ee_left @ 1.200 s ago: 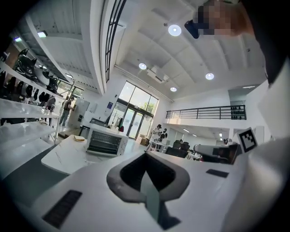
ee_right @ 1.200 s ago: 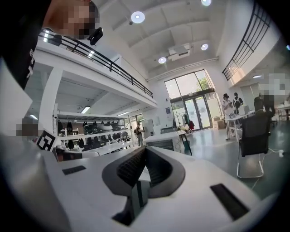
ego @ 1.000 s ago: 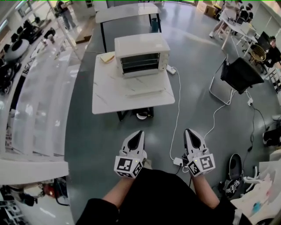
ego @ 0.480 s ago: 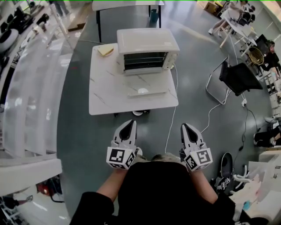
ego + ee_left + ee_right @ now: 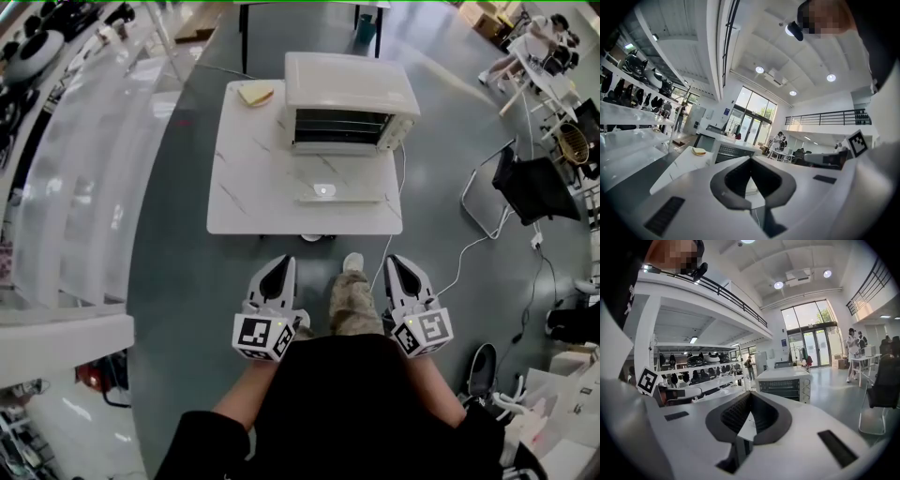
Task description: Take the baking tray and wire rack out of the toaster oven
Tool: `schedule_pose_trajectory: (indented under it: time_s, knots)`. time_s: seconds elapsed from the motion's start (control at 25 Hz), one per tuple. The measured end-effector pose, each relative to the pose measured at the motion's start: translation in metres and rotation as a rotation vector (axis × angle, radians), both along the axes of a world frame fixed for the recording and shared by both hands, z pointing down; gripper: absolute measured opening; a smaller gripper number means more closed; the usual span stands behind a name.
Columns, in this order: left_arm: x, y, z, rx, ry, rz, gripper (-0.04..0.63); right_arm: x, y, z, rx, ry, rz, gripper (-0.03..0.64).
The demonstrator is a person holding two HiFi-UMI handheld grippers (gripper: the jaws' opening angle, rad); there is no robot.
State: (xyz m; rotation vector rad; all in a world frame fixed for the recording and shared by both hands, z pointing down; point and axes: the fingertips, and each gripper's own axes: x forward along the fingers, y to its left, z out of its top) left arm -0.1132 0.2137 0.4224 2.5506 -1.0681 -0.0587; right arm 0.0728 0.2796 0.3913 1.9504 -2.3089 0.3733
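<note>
The white toaster oven [image 5: 349, 103] stands at the back of a white marble table [image 5: 253, 187], its glass door [image 5: 342, 193] folded down flat in front. Dark rack bars show in its opening [image 5: 339, 128]; the baking tray I cannot make out. Both grippers hang over the floor short of the table's near edge. My left gripper [image 5: 280, 265] is shut and empty, and so is my right gripper [image 5: 399, 262]. The oven shows far ahead in the left gripper view [image 5: 733, 151] and the right gripper view [image 5: 784, 385].
A yellow pad [image 5: 255, 93] lies on the table left of the oven. A white power cable [image 5: 469, 248] runs across the floor to the right. A black chair [image 5: 539, 187] stands further right. Long white shelves [image 5: 84, 169] line the left side. My foot [image 5: 352, 264] is between the grippers.
I have walked toward the table, so it and the oven sit nearer and more central. Both grippers stayed shut and moved forward with me.
</note>
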Motion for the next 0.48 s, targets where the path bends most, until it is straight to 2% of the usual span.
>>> schedule_pose_trajectory:
  time_s: [0.2,0.36,0.48]
  knots:
    - [0.026,-0.025,0.005,0.000,-0.016,-0.049,0.019,0.023,-0.046,0.005,0.001,-0.011,-0.072,0.023]
    - [0.072,-0.045,0.009,-0.038,0.003,-0.045,0.019,0.060,-0.090,0.002,0.009,-0.028,-0.098,0.022]
    - [0.106,-0.061,0.020,-0.058,-0.016,-0.045,0.019,0.087,-0.113,0.006,0.010,-0.034,-0.100,0.023]
